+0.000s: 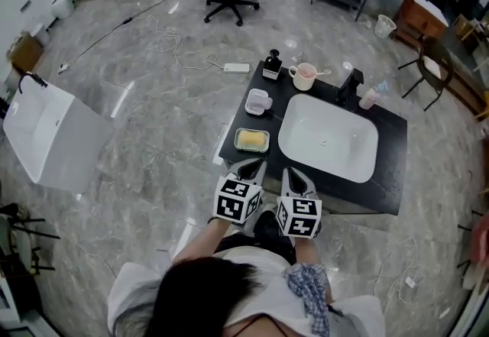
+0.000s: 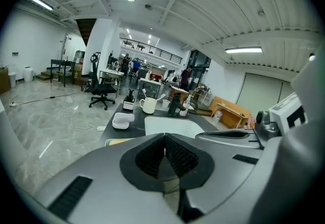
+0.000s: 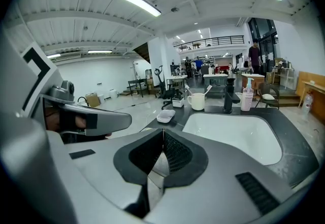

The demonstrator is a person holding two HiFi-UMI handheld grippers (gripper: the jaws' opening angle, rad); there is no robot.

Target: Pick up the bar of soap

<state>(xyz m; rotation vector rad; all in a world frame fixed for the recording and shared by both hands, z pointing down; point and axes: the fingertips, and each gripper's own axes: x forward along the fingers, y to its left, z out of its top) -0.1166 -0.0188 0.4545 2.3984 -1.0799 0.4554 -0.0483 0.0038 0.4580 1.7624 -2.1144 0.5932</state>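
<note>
**Head view showed both grippers shut and empty, soap just ahead of the left one**

Head view placed a black counter (image 1: 391, 140) directly in front of both grippers, with a white sink (image 1: 306, 152) set into it ahead of the right gripper (image 1: 295, 175). The left gripper (image 1: 250, 168) hung beside its partner at the counter's near edge, the two close together and pointing forward and down. In the left gripper view the dark ribbed pads met with no gap and nothing lay between them. The right gripper view showed the same: jaws pressed together and empty.

A shallow soap dish (image 1: 238, 141) sat on the counter just beyond the left gripper's tips, apart from them. The yellow bar of soap (image 1: 252, 140) lay flat in that dish, untouched by either gripper. Farther out from the left gripper stood a small white case (image 1: 258, 102). Beyond that, at the far edge, was a black dispenser (image 1: 273, 65). A cream mug (image 1: 303, 76) stood past the sink's far left corner. A dark faucet (image 1: 349, 87) rose behind the sink, ahead of the right gripper.
</note>
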